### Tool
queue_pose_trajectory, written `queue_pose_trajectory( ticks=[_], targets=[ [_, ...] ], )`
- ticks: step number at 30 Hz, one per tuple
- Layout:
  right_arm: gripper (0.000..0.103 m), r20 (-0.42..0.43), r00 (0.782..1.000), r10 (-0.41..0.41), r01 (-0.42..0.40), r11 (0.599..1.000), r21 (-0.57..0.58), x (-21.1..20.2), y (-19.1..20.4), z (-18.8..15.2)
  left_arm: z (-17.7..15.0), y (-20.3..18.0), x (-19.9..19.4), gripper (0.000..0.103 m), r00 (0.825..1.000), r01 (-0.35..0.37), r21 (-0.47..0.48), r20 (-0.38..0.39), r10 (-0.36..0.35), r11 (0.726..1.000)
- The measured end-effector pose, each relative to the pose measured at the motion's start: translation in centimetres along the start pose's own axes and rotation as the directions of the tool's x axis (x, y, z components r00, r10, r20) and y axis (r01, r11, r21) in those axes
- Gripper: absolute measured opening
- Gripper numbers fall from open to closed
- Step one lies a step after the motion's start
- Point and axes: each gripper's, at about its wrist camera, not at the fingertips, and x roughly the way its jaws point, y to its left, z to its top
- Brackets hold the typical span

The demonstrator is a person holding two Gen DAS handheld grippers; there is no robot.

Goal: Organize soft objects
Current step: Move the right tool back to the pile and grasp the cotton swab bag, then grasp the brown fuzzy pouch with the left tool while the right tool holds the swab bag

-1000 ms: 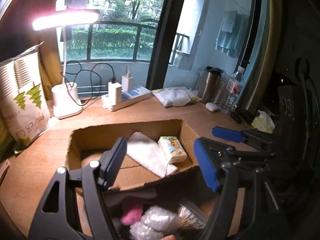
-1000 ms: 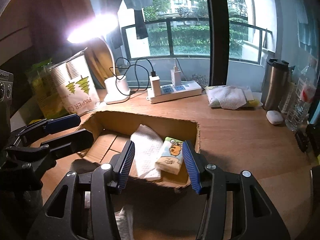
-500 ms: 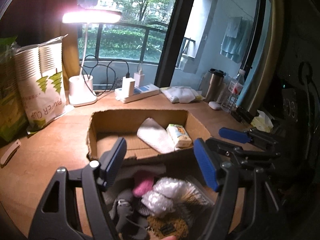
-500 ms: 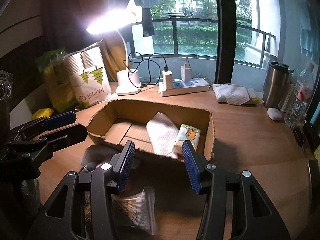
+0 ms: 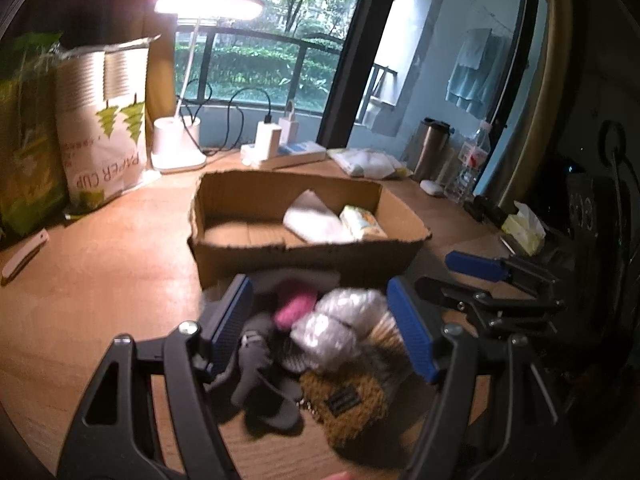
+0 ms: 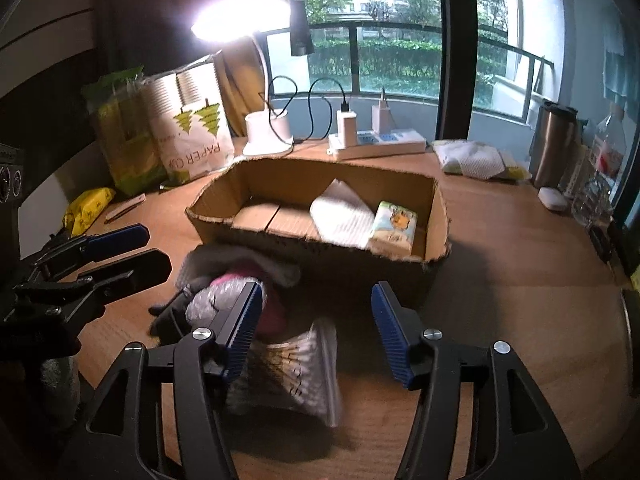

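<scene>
Both grippers, left (image 5: 320, 328) & right (image 6: 316, 332), jaws spread, empty, over soft-item pile (image 5: 320, 344) beside cardboard box (image 5: 304, 252) on desk (image 5: 120, 280).

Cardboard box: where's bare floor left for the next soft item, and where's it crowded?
Inside the cardboard box, the left half is bare floor, bordered by the left wall and the white cloth. The right half is taken by that cloth and the tissue pack. In front of the box, the pile of soft items crowds the desk; right of it is bare.
</scene>
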Motion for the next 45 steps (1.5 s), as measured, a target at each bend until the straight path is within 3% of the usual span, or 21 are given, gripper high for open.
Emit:
queue_pose_trajectory(
  ticks=[6,11,14,33,35,38,45],
  targets=[
    [0.061,-0.041,0.999,0.013,-0.013,1.0,0.01,1.0,0.3,-1.8,-1.6,0.3,0.5,0.071,1.0,0.001,-0.008,-0.031,-0.002,1.0],
    [0.073,-0.069,0.997,0.042,-0.041,0.999,0.025,1.9,0.5,-2.9,-2.8,0.7,0.7,0.071,0.999,-0.004,-0.014,-0.046,0.003,1.0],
    [0.075,-0.085,0.995,0.054,-0.052,0.998,0.027,2.5,0.5,-3.3,-3.4,0.9,1.1,0.071,0.998,-0.008,-0.024,-0.066,0.006,1.0],
    [0.077,-0.129,0.973,0.192,-0.182,0.98,0.081,5.4,-0.4,-4.9,-5.6,-1.2,3.3,0.072,0.983,-0.047,0.001,-0.177,0.046,0.999],
    [0.074,-0.125,0.971,0.202,-0.193,0.978,0.083,5.4,-0.6,-4.9,-5.6,-1.5,3.4,0.072,0.981,-0.061,0.005,-0.184,0.06,0.998],
    [0.06,-0.115,0.963,0.242,-0.235,0.969,0.071,5.1,-0.6,-5.1,-5.7,-2.1,3.6,0.072,0.978,-0.077,0.022,-0.195,0.08,0.997],
    [0.053,-0.084,0.972,0.221,-0.218,0.975,0.044,4.0,-1.8,-5.6,-5.7,-3.9,4.8,0.072,0.969,-0.086,0.067,-0.228,0.099,0.994]
  ],
)
